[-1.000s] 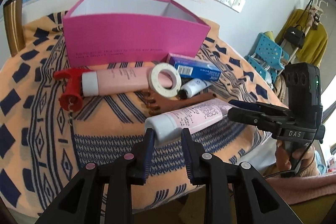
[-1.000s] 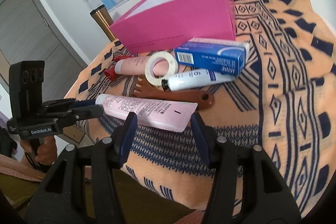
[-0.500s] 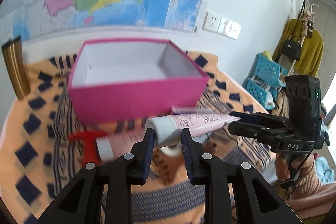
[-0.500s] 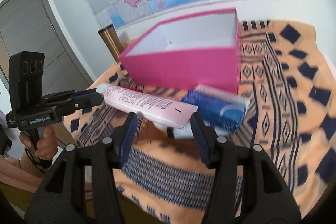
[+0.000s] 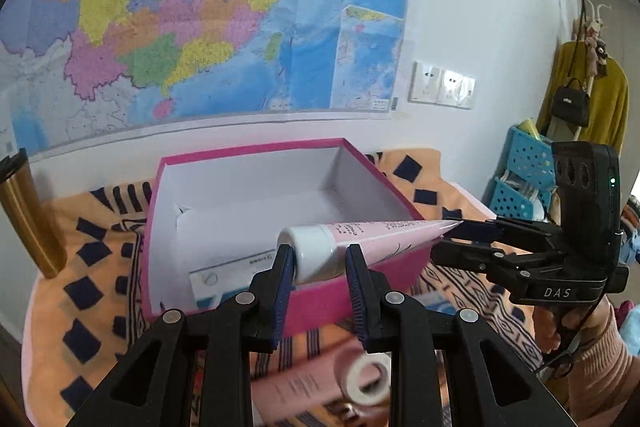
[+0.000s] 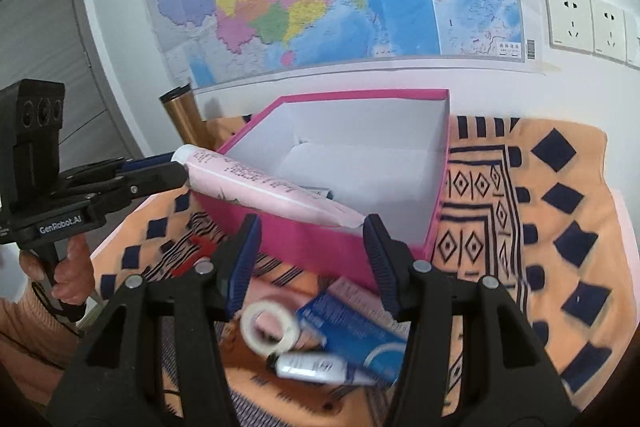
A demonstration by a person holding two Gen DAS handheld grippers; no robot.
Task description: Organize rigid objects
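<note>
My left gripper [image 5: 318, 263] is shut on the white cap end of a pink tube [image 5: 360, 239] and holds it level over the front wall of the open pink box [image 5: 256, 195]. The tube also shows in the right wrist view [image 6: 260, 187], above the box [image 6: 400, 163]. My right gripper [image 6: 312, 243] is open, its fingers either side of the tube's flat crimped end without touching it. A flat blue and white box [image 5: 224, 279] lies inside the pink box. On the cloth below lie a tape roll [image 6: 270, 327], a blue carton [image 6: 360, 323], a small white tube [image 6: 316, 367] and another pink tube [image 5: 296, 387].
The table has an orange cloth with dark blue shapes [image 6: 540, 227]. A gold flask [image 5: 28, 215] stands at the back left by the wall. A red tool [image 6: 196, 255] lies left of the box. A blue basket rack [image 5: 520, 179] stands off the table's right side.
The left gripper has lifted the pink tube off the cloth and carried it up and forward over the pink box. The right gripper rose alongside, staying at the tube's crimped end.
</note>
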